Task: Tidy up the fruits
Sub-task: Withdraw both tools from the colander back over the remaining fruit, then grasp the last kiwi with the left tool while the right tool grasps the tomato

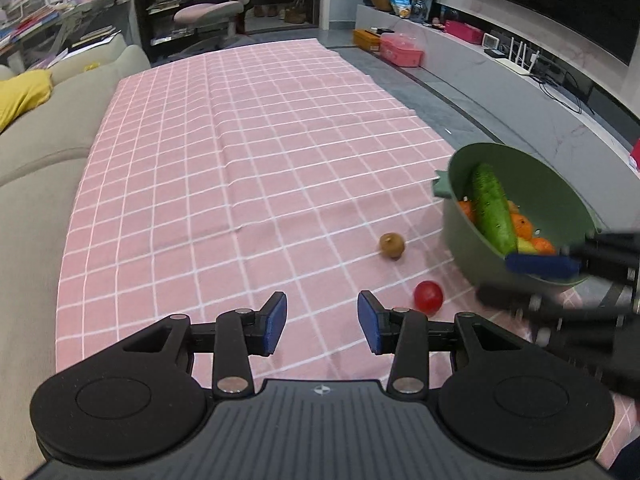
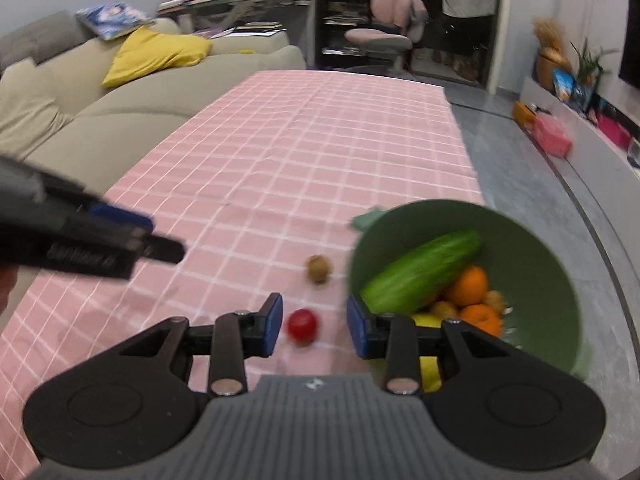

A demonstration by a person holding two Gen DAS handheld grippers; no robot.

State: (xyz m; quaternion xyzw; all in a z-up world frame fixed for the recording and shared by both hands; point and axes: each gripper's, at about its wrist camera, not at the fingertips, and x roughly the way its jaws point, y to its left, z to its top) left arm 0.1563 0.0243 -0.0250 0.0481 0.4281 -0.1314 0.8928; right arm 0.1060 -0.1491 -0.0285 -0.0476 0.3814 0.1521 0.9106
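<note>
A pink checked cloth (image 1: 248, 152) covered the long table beside a beige sofa (image 2: 132, 96) with a yellow cushion (image 2: 156, 54); a pink desk chair (image 1: 216, 4), dark shelving (image 1: 160, 4) and grey floor (image 2: 520, 176) lay beyond, apparently under indoor light.

A long tabletop (image 1: 248, 152) is covered by a pink cloth with thin white lines that make squares. Two small things lie right on the cloth, near each other but not touching: a round red fruit (image 1: 428, 297) and a little brown fruit (image 1: 392, 245). The rest of the cloth shows only a few folds.
</note>
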